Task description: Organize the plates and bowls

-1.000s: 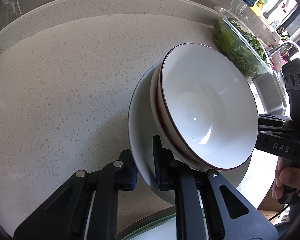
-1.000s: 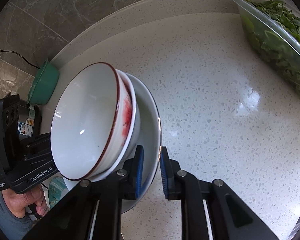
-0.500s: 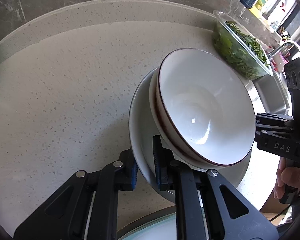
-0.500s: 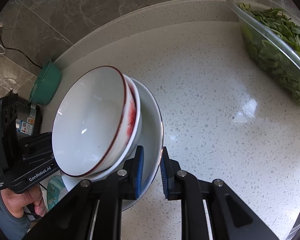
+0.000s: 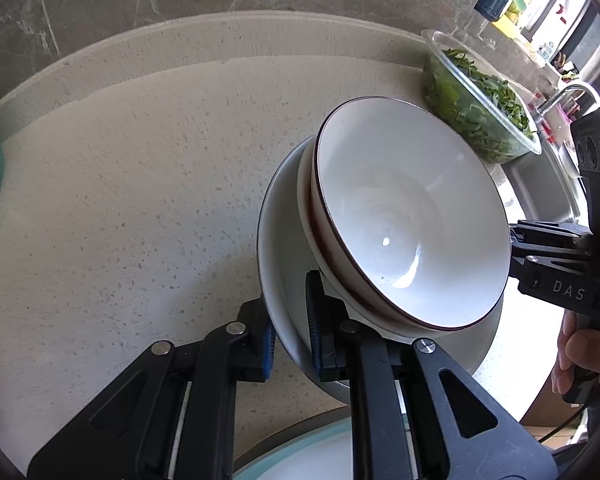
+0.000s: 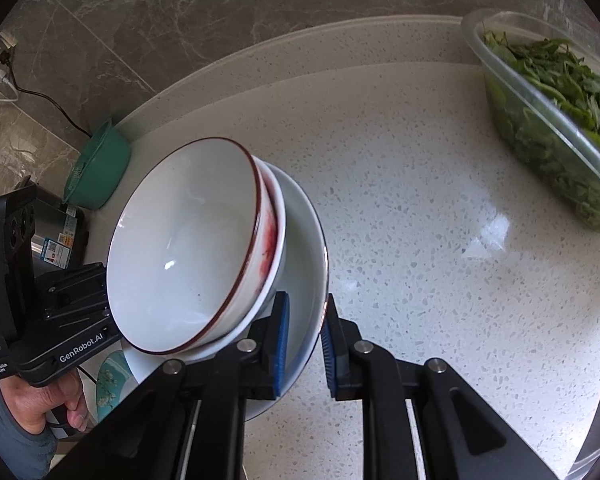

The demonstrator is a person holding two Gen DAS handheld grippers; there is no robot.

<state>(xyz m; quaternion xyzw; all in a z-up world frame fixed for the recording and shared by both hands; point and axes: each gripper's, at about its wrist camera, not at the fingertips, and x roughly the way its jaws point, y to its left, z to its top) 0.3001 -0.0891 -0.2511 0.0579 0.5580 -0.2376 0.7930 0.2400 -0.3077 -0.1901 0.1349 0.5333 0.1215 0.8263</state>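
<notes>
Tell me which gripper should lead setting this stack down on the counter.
Neither alone, I'd judge: the left gripper and right gripper clamp opposite rims of the plate carrying both bowls. Lower together.

A white speckled stone table [image 6: 440, 208] meets a grey marble wall [image 6: 220, 8]. Sunlight shines on it. A steel sink [image 5: 548, 184] sits at one end.

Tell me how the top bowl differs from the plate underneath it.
The top bowl is deep with a dark red-brown rim line; the white plate is shallow and wider, its rim showing past the bowl. The plate's rim is pinched by both tongs, left and right; the bowl is gripped by neither, nested in another bowl on the plate. Both are white, glossy, and tilted off the counter.
</notes>
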